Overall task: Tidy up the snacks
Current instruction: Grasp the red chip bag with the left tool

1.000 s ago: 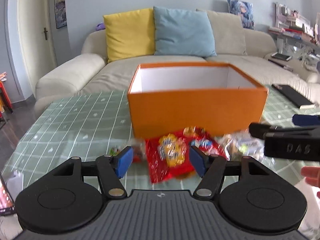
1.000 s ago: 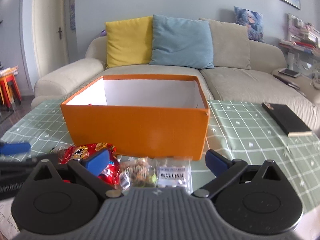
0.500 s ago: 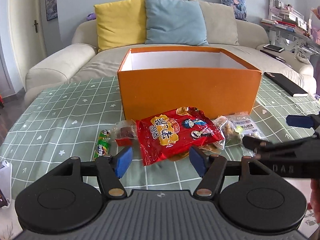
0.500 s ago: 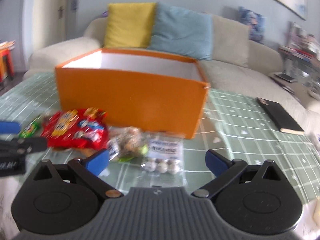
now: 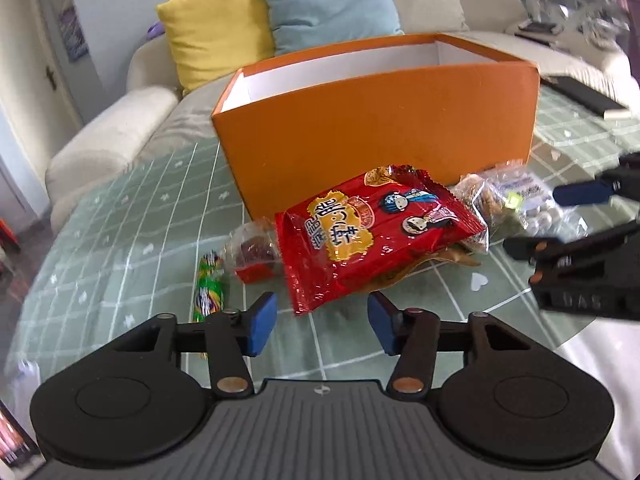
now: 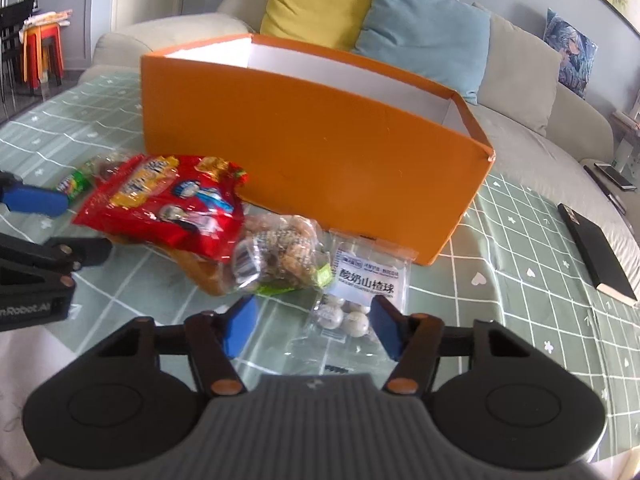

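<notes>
An open orange box (image 5: 376, 136) (image 6: 312, 152) stands on the green checked tablecloth, and the snacks lie in front of it. My left gripper (image 5: 322, 326) hovers at the near corner of a red snack bag (image 5: 372, 232). Its jaws are closing, and the pads do not touch the bag. My right gripper (image 6: 312, 326) straddles a clear bag of white balls (image 6: 352, 304). Those jaws are closing too, with the bag between the pads but not pressed. A clear bag of brown snacks (image 6: 280, 260) lies between the two bags.
A green candy tube (image 5: 208, 288) and a small clear pack with red contents (image 5: 252, 252) lie left of the red bag. A black book (image 6: 596, 252) sits on the table at the right. A sofa with cushions (image 6: 316, 0) is behind the box.
Both grippers have come down and nearer to the snacks and have rolled, so the box now looks tilted. The jaws of both have narrowed.
</notes>
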`<state>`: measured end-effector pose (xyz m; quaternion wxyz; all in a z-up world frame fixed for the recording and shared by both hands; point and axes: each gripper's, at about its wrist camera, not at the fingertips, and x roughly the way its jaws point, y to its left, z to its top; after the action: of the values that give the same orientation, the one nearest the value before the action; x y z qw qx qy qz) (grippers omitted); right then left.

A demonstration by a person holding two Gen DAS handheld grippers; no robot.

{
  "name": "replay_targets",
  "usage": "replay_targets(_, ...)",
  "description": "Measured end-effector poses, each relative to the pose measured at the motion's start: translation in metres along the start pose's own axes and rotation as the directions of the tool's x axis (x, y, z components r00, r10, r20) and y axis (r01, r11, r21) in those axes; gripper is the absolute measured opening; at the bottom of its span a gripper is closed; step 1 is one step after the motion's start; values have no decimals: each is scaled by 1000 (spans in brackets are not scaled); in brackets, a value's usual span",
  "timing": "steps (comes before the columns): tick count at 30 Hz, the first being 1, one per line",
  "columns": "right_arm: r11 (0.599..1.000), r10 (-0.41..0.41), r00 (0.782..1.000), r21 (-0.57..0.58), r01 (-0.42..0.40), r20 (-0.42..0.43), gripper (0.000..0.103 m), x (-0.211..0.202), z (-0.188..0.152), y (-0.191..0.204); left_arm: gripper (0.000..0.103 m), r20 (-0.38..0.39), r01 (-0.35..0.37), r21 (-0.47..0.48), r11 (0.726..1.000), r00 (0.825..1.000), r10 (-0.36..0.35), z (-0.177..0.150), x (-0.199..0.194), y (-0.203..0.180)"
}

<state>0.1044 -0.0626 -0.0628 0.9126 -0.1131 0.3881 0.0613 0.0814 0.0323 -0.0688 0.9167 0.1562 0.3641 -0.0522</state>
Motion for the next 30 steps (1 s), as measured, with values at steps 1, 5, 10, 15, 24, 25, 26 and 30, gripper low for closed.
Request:
replay_targets(1, 1000, -1, 1000, 2, 1, -2, 56, 2, 1, -1, 55, 4, -10, 25, 1000, 1000, 10, 1, 1, -3)
replay_targets(5, 1000, 8, 1000, -11, -8, -6, 43, 9, 5, -3, 39, 0, -36, 95, 995, 999, 36, 1, 7, -12)
replay_targets(10, 999, 26, 1000, -21, -26, -13, 16, 13, 9, -2, 10, -19, -21, 76, 997, 1000, 23, 3, 7, -8)
replay_targets(15, 998, 62, 998, -11, -62, -12, 6, 8, 8, -4, 4, -16, -8, 25, 1000, 1000, 9, 4, -3, -1)
replay_targets(24, 993, 114, 993, -40, -114, -11, 1, -19, -4, 6, 1, -76, 66, 40, 997, 995, -63, -8, -34, -10)
replay_targets(25, 992, 122, 992, -40, -123, -15, 1, -22, -5, 7, 0, -98, 78, 34, 996, 992, -75, -10, -36, -11)
replay_targets(26, 990, 132, 991, -41, -133, -20, 0, -25, -7, 7, 0, -119, 92, 27, 995, 989, -89, -13, -38, -13)
replay_targets(30, 986, 162, 985, -40, -164, -53, 0, -37, -16, 7, 0, -196, 143, -1, 990, 971, -140, -26, -46, -19)
